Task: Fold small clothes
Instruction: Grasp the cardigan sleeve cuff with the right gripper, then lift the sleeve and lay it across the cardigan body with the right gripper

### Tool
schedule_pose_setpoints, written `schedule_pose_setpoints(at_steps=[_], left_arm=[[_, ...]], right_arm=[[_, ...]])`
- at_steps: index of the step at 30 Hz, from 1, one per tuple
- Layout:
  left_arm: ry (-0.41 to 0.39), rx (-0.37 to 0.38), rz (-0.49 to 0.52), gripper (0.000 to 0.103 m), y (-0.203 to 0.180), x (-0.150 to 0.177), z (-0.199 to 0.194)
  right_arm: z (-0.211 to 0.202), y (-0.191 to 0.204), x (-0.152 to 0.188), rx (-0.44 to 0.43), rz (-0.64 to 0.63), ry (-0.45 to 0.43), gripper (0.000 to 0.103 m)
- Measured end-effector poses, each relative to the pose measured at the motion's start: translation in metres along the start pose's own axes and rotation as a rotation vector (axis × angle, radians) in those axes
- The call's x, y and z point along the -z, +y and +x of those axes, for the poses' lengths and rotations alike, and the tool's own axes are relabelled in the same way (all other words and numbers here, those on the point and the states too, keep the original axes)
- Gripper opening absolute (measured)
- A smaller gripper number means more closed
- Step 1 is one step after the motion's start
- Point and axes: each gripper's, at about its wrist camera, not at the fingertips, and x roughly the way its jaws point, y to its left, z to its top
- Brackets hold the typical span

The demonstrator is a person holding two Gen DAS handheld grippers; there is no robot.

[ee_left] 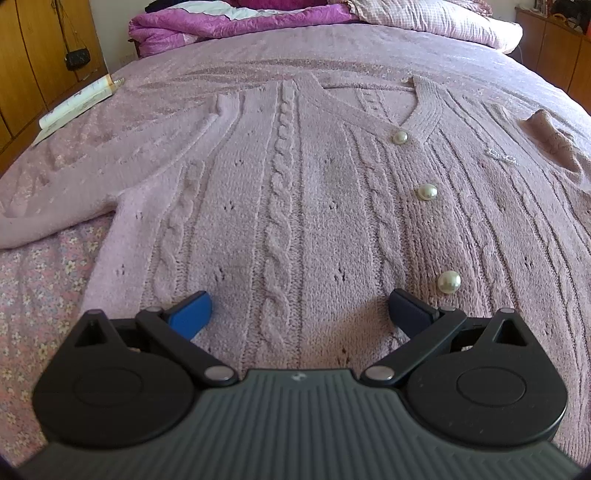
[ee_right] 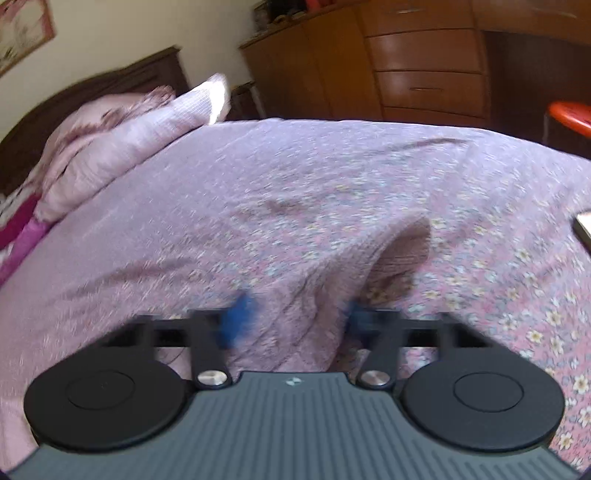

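Across the floral bedspread (ee_left: 40, 295) lies the cable-knit pink cardigan (ee_left: 295, 206), its right side cut off, under the wide-open left gripper (ee_left: 300, 314), while the blurred right gripper (ee_right: 295, 317) pinches a bedspread-coloured fold.

Cardigan (ee_left: 314, 192) flat on the bed (ee_left: 44, 295), rolled paper (ee_left: 79, 103) far left, pillows (ee_left: 424, 18) behind

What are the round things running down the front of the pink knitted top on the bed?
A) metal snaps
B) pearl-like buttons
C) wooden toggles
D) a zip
B: three shiny white pearl-like buttons sit in a row down the front of the pink cable-knit cardigan.
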Motion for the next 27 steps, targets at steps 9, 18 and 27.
schedule_pose_setpoints(at_steps=[9, 18, 27], left_arm=[[-0.008, 0.011, 0.011, 0.103, 0.002, 0.000, -0.001], [-0.010, 0.044, 0.032, 0.103, 0.006, -0.007, -0.014], [-0.041, 0.050, 0.014, 0.103, 0.021, -0.023, -0.029]], right_arm=[[-0.064, 0.003, -0.014, -0.046, -0.041, -0.114, 0.012], [-0.138, 0.006, -0.033, -0.068, -0.067, -0.175, 0.011], [-0.207, 0.079, -0.012, -0.251, -0.136, -0.188, 0.011]])
